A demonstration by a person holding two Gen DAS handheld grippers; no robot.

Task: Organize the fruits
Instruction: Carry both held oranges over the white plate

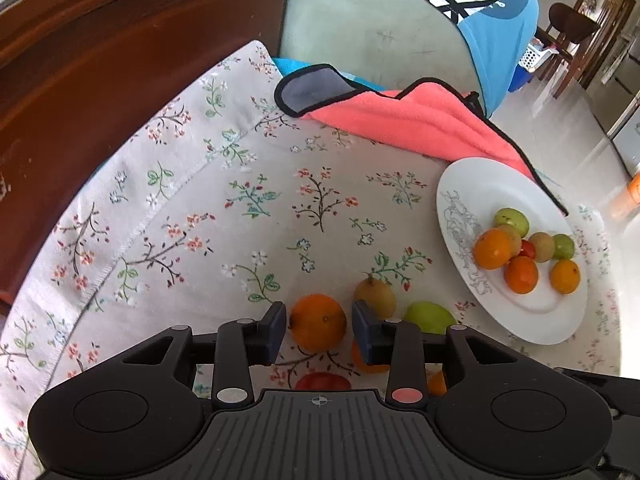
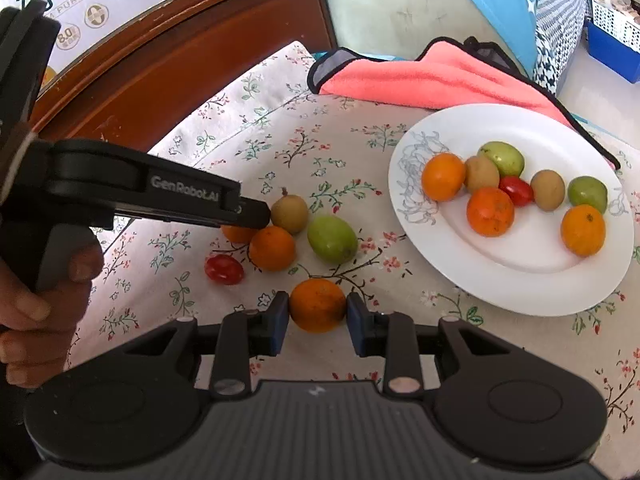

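A white plate [image 2: 520, 280] on the floral tablecloth holds several oranges, green fruits, kiwis and a cherry tomato. My right gripper [image 2: 318, 312] is shut on an orange [image 2: 317, 304], its blue pads touching both sides. Beyond it lie an orange [image 2: 272, 248], a green fruit [image 2: 332, 239], a kiwi [image 2: 290, 213] and a cherry tomato [image 2: 224, 269]. My left gripper [image 1: 319, 326] has its jaws around another orange [image 1: 318, 322], with small gaps at the sides. A kiwi [image 1: 375, 296] and a green fruit [image 1: 430, 317] lie just beyond it. The plate [image 1: 520, 312] is to the right.
A pink cloth [image 2: 432, 76] with black trim lies behind the plate at the table's far edge. A brown wooden cabinet [image 2: 160, 64] stands left, with a milk carton box [image 2: 80, 4] on top. A cushioned chair [image 1: 360, 32] is behind.
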